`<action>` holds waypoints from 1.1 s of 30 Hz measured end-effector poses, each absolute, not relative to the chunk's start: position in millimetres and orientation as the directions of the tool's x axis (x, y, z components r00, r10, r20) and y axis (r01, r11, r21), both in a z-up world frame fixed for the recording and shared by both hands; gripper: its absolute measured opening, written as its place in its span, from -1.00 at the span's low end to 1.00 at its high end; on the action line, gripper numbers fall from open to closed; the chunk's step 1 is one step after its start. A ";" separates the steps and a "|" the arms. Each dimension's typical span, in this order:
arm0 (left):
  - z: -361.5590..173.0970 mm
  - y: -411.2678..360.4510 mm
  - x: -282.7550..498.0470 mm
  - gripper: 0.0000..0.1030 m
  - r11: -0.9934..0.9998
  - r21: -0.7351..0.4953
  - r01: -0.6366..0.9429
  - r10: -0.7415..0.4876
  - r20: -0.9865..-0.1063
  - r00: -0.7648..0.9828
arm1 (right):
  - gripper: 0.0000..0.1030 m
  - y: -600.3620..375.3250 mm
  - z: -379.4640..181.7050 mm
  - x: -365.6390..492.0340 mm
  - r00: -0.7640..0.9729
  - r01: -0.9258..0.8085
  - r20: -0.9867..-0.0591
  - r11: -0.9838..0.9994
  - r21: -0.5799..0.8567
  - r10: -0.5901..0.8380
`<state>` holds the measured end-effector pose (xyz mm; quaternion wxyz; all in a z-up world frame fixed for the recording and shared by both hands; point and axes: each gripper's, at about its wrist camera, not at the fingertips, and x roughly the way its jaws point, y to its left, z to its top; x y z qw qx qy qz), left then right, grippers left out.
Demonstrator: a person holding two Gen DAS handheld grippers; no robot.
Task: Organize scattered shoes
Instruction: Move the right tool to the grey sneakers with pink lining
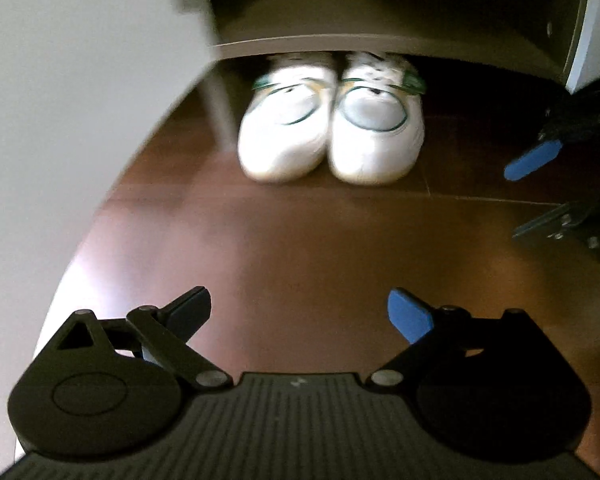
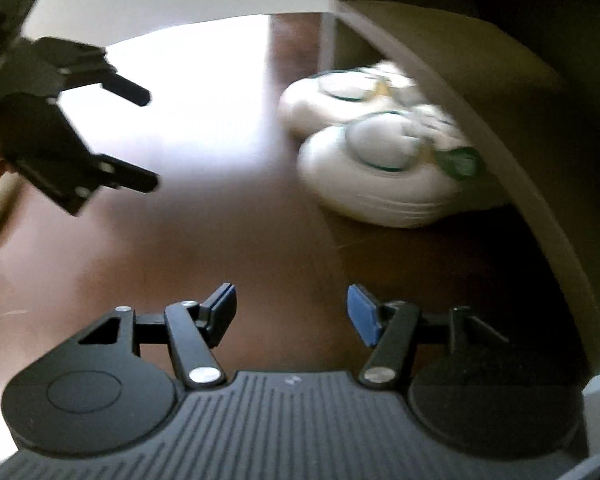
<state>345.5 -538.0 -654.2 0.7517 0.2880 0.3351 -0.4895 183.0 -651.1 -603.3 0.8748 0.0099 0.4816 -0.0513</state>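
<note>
Two white sneakers with green trim stand side by side on the floor, toes toward me and heels tucked under a low shelf: the left shoe [image 1: 284, 132] and the right shoe [image 1: 380, 132]. Well short of them my left gripper [image 1: 300, 312] hangs open over bare floor with nothing between its fingers. The right gripper [image 1: 518, 202] shows at the right edge, beside the right shoe. In the right wrist view the pair [image 2: 380, 176] lies ahead to the right, blurred. There my right gripper [image 2: 292, 308] is open and empty, and the left gripper [image 2: 140, 136] reaches in from the left.
A grey shelf board [image 1: 380, 42] overhangs the shoes' heels, with a thin upright leg [image 1: 220, 104] just left of them. A white wall [image 1: 60, 80] closes off the left side. The dark wooden floor [image 1: 300, 232] stretches between grippers and shoes.
</note>
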 end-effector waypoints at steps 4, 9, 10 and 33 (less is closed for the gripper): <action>-608.4 -448.6 303.6 0.93 0.554 0.107 0.825 -0.469 -0.779 0.416 | 0.24 -614.8 -595.6 190.8 0.534 -0.050 -0.844 0.998 0.034 0.055; -570.1 -348.0 242.2 0.94 0.777 0.082 0.624 -0.340 -0.780 0.526 | 0.32 -550.4 -582.7 210.2 0.506 -0.294 -0.822 0.948 0.119 0.260; -561.1 -323.0 218.8 0.97 0.839 0.078 0.538 -0.290 -0.772 0.565 | 0.32 -538.9 -578.7 213.0 0.498 -0.335 -0.817 0.933 0.128 0.291; -611.2 -64.3 43.3 0.98 0.976 0.013 -0.217 0.160 -0.721 0.674 | 0.47 -275.1 -550.7 229.2 0.073 -0.832 -0.799 0.478 0.282 0.597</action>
